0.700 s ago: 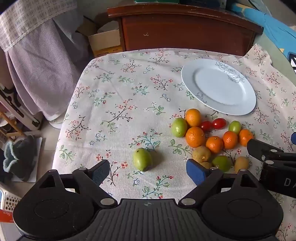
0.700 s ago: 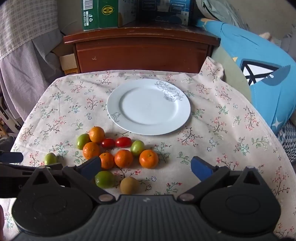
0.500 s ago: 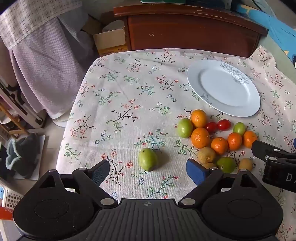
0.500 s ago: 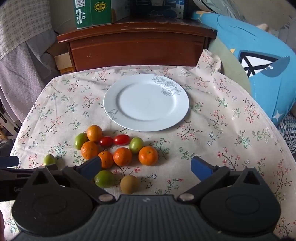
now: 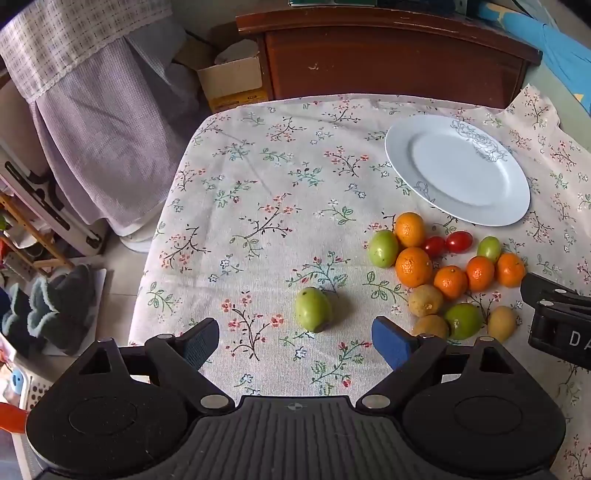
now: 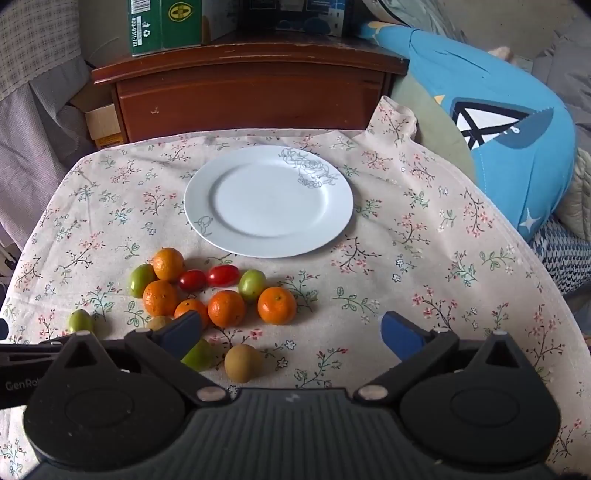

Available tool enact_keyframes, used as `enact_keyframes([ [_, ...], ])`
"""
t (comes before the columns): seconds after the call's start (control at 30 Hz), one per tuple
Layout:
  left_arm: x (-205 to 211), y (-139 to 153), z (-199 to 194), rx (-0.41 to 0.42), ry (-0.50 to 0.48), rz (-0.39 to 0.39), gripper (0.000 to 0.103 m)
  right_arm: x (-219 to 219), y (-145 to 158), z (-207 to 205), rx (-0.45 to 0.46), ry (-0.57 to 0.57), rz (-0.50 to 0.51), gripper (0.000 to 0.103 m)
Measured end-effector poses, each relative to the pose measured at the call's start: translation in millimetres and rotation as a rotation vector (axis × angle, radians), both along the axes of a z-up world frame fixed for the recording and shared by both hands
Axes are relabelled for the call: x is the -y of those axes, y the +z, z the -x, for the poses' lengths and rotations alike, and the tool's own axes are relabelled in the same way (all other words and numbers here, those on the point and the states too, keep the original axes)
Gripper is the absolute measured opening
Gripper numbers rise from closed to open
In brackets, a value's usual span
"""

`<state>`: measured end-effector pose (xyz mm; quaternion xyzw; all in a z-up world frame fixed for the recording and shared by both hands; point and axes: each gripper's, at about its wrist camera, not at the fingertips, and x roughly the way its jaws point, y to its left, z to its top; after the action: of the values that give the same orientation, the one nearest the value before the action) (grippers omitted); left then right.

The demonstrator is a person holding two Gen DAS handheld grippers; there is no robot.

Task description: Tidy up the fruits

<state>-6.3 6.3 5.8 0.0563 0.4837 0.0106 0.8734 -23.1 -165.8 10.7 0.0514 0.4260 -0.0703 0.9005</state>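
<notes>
A white plate [image 5: 458, 170] [image 6: 267, 201] lies bare on the floral tablecloth [image 5: 266, 192]. In front of it sits a cluster of fruit: several oranges [image 5: 413, 266] [image 6: 277, 305], green fruits [image 5: 382, 248] [image 6: 252, 283], two red cherry tomatoes [image 5: 458, 242] [image 6: 222, 275] and brown fruits [image 5: 424, 300] [image 6: 242, 362]. One green fruit [image 5: 313, 309] [image 6: 80, 321] lies alone to the left of the cluster. My left gripper [image 5: 295, 341] is open and empty, just short of that lone fruit. My right gripper [image 6: 291, 334] is open and empty above the cluster's near right side.
A brown wooden cabinet [image 6: 251, 92] stands behind the table, with a green box [image 6: 164, 24] on top. A blue cushion [image 6: 491, 122] lies at the right. A cardboard box [image 5: 231, 79] and hanging cloth [image 5: 92, 110] are at the left beyond the table edge.
Both grippers have drawn back and risen a little, so the table looks farther away. The fruit and the plate have not moved. Both grippers stay open.
</notes>
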Motion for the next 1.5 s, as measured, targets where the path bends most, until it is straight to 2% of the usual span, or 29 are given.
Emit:
enact_keyframes([
  [0.1,-2.2,3.1,1.2,0.006,0.006,-0.002,0.091,0.8,1.0,0.9,-0.012,0.004,-0.027,0.102],
  [0.4,-4.6,8.2,3.5,0.001,0.008,0.0,0.091,-4.3,-0.4,2.6,-0.066,0.009,-0.019,0.102],
  [0.97,-4.2,10.7,6.3,0.004,-0.002,-0.002,0.091,-13.5,-1.2,3.4,-0.084,0.042,0.031,0.102],
  [1.5,-1.0,10.4,6.6,0.007,-0.012,-0.004,0.091,-16.2,-0.8,3.7,-0.083,0.058,0.035,0.102],
])
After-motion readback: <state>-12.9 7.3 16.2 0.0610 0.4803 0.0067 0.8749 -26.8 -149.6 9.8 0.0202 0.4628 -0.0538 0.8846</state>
